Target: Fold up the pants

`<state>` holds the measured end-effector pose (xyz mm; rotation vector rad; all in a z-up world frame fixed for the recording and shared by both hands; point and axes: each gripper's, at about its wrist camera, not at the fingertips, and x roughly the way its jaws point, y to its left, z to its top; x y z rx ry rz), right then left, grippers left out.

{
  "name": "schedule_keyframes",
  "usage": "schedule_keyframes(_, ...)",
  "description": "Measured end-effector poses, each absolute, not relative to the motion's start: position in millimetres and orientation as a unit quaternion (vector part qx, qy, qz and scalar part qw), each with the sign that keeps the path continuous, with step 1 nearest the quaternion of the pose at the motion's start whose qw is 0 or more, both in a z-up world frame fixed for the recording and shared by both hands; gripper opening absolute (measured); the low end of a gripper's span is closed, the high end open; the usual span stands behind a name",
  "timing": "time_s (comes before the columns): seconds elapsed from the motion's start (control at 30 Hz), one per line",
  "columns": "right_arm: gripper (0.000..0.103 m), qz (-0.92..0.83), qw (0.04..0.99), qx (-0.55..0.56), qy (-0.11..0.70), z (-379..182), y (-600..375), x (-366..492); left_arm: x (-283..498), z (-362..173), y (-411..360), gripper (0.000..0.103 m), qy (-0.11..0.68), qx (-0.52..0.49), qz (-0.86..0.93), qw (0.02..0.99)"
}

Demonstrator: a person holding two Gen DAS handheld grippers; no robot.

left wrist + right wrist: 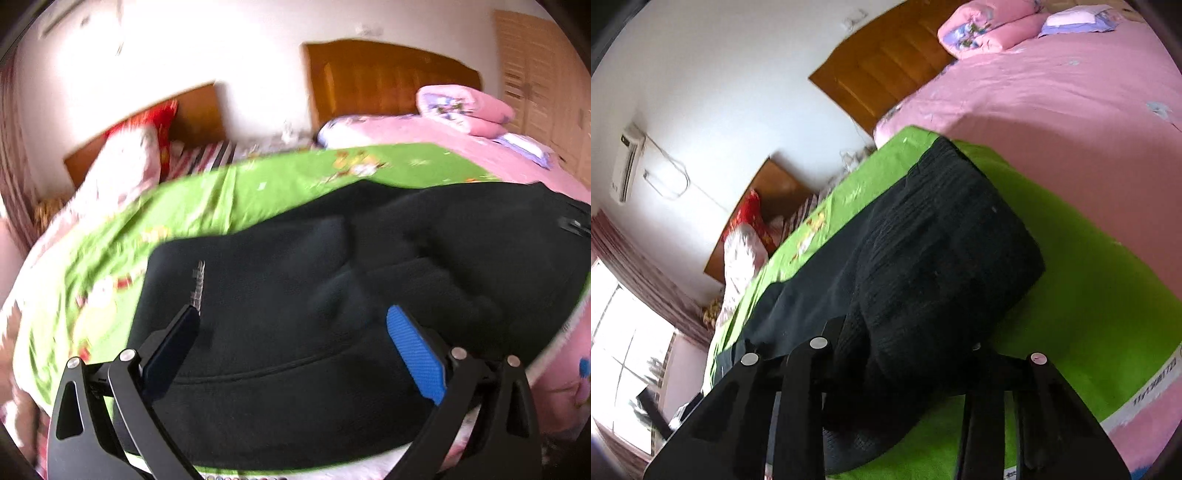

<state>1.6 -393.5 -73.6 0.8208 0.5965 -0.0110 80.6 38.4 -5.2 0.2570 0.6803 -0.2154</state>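
Bedding fills most of both views: a pink bed [1052, 92] carries a green sheet [1082, 280] spread over its near part, and on that sheet lie the black pants [314, 280], running along the near edge of the bed. In the right wrist view the cloth looks already doubled, a thick ribbed fold lying on a thinner layer, so I judge one fold made and a further fold, or a smoothing of the bundle, to be in hand. The left gripper [293, 343] hovers over the near part of the pants with its fingers [415, 354] spread wide, nothing between them. The right gripper [901, 354] sits low at the near end of the folded bundle; dark cloth bulges up between its arms and hides the finger tips, so I cannot tell whether they grip it. The next move calls for taking a firm hold of one end through all layers and carrying it over evenly, so the edges line up. Green sheet lies bare beyond the pants toward the far edge, and open pink bed lies past it, giving room to swing the cloth; the folded pink quilt [986, 27] and a small pad [1071, 18] sit well apart near the headboard [882, 70]
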Motion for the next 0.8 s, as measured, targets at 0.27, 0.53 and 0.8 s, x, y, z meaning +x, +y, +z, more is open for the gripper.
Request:
schedule_keyframes(0.27, 0.038, 0.005, 0.866, 0.44, 0.236, -70.1, -400.9, -0.9, 91.1, -36.1, 26.9, 0.102, 0.366, 0.126, -0.143, 0.911)
schedule_keyframes(0.53, 0.038, 0.0, 0.867, 0.446, 0.222, -60.0, -392.4, 17.2, 93.4, -43.4, 37.2, 0.102, 0.369, 0.09, -0.161, 0.911)
schedule_keyframes(0.8, 0.038, -0.011, 0.893, 0.405, 0.197, -26.9, -370.0, 34.6, 95.4, -49.3, 49.7, 0.102, 0.371, 0.062, -0.184, 0.908)
